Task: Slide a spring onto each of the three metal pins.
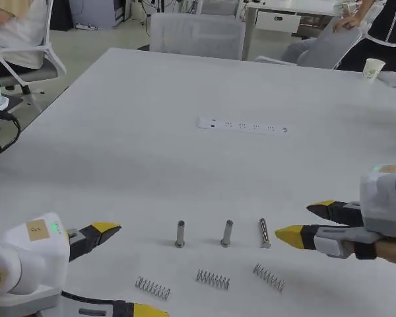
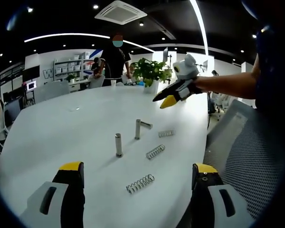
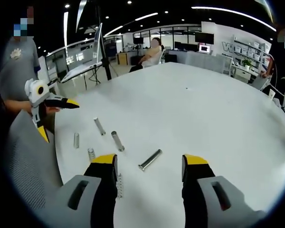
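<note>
A broad white table [image 1: 152, 132] is seen stretching away from the viewer, with a grey chair [image 1: 198, 34] pushed up to its far edge. A white power strip [image 1: 244, 127] is laid flat towards the middle of the table, and a paper cup [image 1: 373, 68] is stood near the far right corner.

The left gripper [image 1: 143, 269] is held low at the near left of the table. Its yellow-tipped jaws are spread wide and nothing is gripped between them. The right gripper [image 1: 292, 220] is held at the right, pointed leftwards at the row of pins. Its jaws are likewise parted, with nothing held, and its nearer tip is placed just beside the right pin [image 1: 264, 233] without visible contact.

Three metal pins are set in a row across the near part of the table, between the two grippers. The left pin [image 1: 180, 234] and the middle pin [image 1: 227, 233] are stood upright on their wider bases. The right pin appears to be lying on its side, as is suggested in both gripper views.

Three springs are laid flat on the table in a second row, nearer the viewer than the pins. The left spring [image 1: 152, 288], the middle spring [image 1: 213, 279] and the right spring [image 1: 269, 277] are each placed roughly before one pin, apart from it, and none is fitted over a pin
</note>
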The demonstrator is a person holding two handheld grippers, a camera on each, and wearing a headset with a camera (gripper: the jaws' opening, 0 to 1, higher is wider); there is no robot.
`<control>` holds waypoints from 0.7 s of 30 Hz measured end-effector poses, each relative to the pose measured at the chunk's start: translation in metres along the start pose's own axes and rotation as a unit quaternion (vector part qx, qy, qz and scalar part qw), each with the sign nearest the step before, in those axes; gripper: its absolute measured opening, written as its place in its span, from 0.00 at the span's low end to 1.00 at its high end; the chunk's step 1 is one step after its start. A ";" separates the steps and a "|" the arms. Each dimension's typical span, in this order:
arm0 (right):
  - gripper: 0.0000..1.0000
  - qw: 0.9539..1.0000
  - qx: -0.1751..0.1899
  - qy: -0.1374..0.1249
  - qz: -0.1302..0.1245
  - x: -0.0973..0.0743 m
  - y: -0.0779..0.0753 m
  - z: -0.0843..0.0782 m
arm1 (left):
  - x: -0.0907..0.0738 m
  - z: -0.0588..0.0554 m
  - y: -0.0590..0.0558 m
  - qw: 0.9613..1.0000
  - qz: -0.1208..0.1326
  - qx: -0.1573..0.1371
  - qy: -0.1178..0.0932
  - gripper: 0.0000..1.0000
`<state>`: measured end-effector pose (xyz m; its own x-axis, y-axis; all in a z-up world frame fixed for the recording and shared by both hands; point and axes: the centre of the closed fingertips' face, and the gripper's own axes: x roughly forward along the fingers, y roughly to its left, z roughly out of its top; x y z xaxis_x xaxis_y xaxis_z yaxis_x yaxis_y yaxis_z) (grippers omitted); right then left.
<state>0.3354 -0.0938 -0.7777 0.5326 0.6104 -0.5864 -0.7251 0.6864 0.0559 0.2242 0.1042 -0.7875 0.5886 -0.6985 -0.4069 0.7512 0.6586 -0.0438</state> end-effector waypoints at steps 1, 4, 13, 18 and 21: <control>0.52 1.000 0.002 0.006 -0.003 0.004 -0.001 0.001 | 0.000 0.000 0.000 1.000 0.000 0.000 0.000 0.91; 0.48 1.000 0.008 0.024 -0.004 0.014 -0.001 -0.001 | -0.001 -0.001 -0.001 1.000 -0.001 -0.002 0.000 0.91; 0.36 0.996 0.039 0.075 -0.025 0.038 -0.007 -0.013 | -0.005 -0.005 0.000 1.000 0.002 -0.006 0.004 0.88; 0.31 0.994 0.047 0.093 -0.031 0.050 -0.011 -0.018 | -0.005 -0.004 0.000 1.000 0.002 -0.009 0.002 0.88; 0.30 0.992 0.053 0.107 -0.035 0.057 -0.012 -0.022 | -0.004 -0.005 -0.001 1.000 0.001 -0.009 0.002 0.87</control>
<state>0.3653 -0.0759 -0.8300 0.4673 0.4695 -0.7492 -0.6332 0.7691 0.0870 0.2197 0.1077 -0.7900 0.5882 -0.6964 -0.4112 0.7450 0.6644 -0.0594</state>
